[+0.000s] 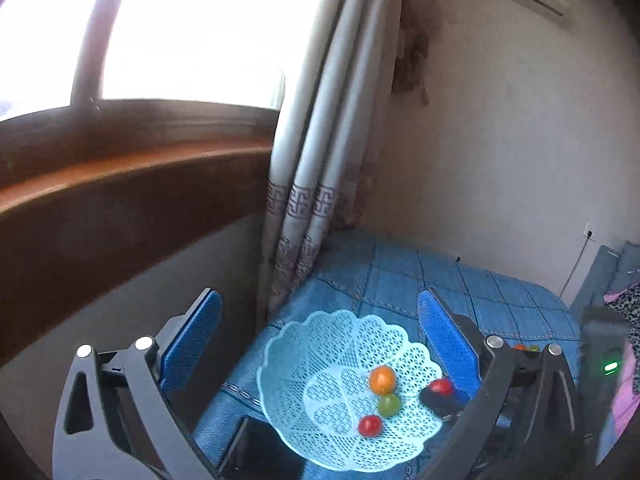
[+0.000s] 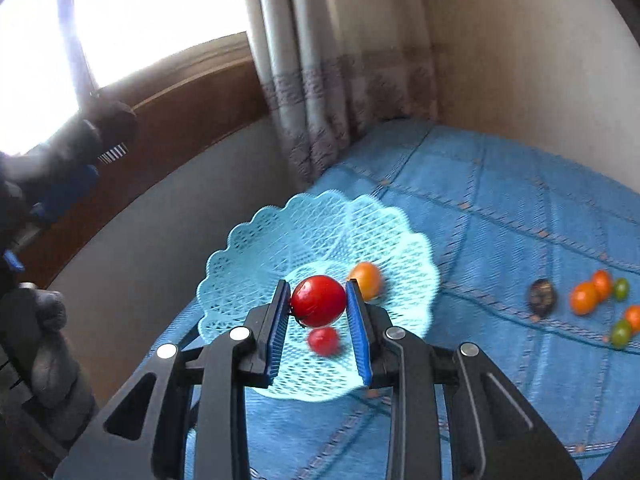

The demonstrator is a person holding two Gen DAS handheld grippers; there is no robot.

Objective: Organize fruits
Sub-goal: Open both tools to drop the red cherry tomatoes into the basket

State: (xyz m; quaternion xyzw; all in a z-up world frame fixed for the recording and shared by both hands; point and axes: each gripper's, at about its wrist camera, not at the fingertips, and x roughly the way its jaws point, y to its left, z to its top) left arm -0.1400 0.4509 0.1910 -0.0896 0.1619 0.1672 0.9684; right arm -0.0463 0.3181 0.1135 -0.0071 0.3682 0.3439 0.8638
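Left wrist view: our left gripper [image 1: 320,320] hangs over the bed [image 1: 500,300], jaws spread wide, holding nothing. The basket [image 1: 320,344] sits below it with an orange tomato [image 1: 382,379], a green one [image 1: 389,405] and a red one [image 1: 369,425] inside. In the right wrist view, our right gripper [image 2: 318,300] is above the basket [image 2: 280,232], jaws pinching a red tomato [image 2: 318,300]. To the right, loose tomatoes [image 2: 584,298] lie on the bed [image 2: 500,200], well apart from the basket.
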